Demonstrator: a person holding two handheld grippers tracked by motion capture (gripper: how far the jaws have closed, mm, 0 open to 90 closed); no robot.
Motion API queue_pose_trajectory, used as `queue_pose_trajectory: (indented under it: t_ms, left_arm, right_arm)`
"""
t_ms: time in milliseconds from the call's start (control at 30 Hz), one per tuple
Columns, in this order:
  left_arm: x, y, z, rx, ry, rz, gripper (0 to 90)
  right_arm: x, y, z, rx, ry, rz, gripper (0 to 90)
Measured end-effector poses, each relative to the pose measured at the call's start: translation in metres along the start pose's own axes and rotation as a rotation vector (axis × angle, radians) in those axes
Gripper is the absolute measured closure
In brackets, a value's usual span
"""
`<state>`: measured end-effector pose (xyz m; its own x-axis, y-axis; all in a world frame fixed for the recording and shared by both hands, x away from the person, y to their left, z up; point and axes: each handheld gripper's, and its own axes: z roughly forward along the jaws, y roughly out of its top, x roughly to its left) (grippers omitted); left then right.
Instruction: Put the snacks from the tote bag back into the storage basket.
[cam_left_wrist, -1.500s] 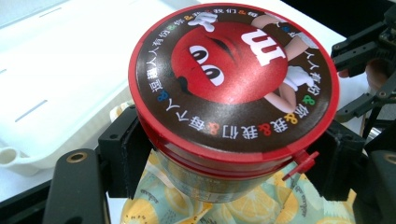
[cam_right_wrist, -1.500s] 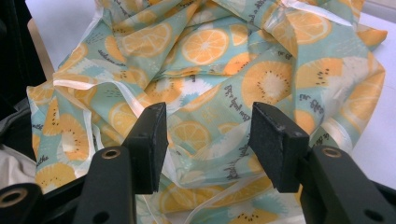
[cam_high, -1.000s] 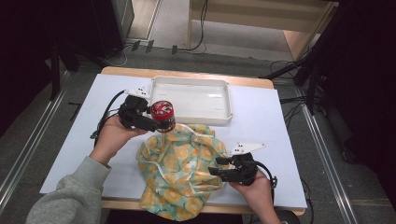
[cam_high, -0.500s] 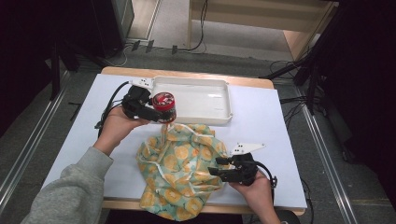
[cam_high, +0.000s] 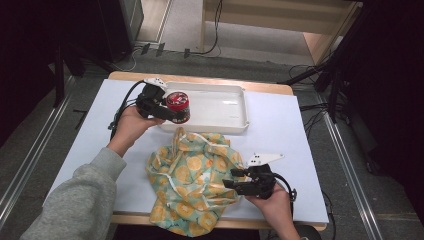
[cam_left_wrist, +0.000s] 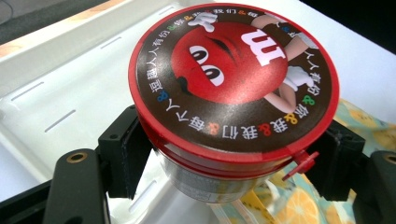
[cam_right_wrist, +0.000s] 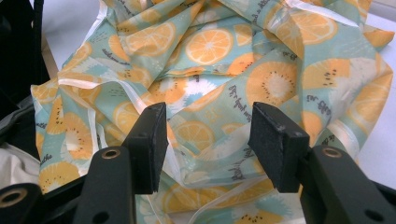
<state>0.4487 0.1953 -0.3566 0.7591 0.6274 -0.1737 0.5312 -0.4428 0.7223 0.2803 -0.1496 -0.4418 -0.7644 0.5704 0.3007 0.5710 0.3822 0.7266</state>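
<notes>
A jar with a red cartoon-face lid is held above the near left corner of the white tray. My left gripper is shut on its body just under the lid, one jaw on each side. A fruit-print drawstring bag lies crumpled on the table in front of the tray. My right gripper rests at the bag's right edge and points left. It is open, and a loose fold of the bag lies between its pads.
The white table has bare surface to the right of the bag and to the left of the tray. The tray's inside is bare. Cables run on the floor beyond the table.
My left gripper has carried the jar away from the bag and toward the tray's near left corner. The right gripper and the bag have stayed put.
</notes>
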Motion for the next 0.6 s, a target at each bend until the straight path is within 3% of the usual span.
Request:
queue_pose_trajectory:
  t_ms: [333,433,600]
  left_arm:
    - [0.016,0.006,0.018,0.017,0.033,-0.006,26.0]
    - [0.023,0.005,0.023,0.005,0.029,-0.027,26.0]
    - [0.034,0.0,0.034,0.022,0.057,-0.049,26.0]
  right_arm:
    - [0.0,0.0,0.0,0.0,0.001,-0.001,47.8]
    - [0.0,0.0,0.0,-0.001,0.003,-0.003,47.7]
    - [0.001,0.0,0.0,0.001,0.006,0.0,47.7]
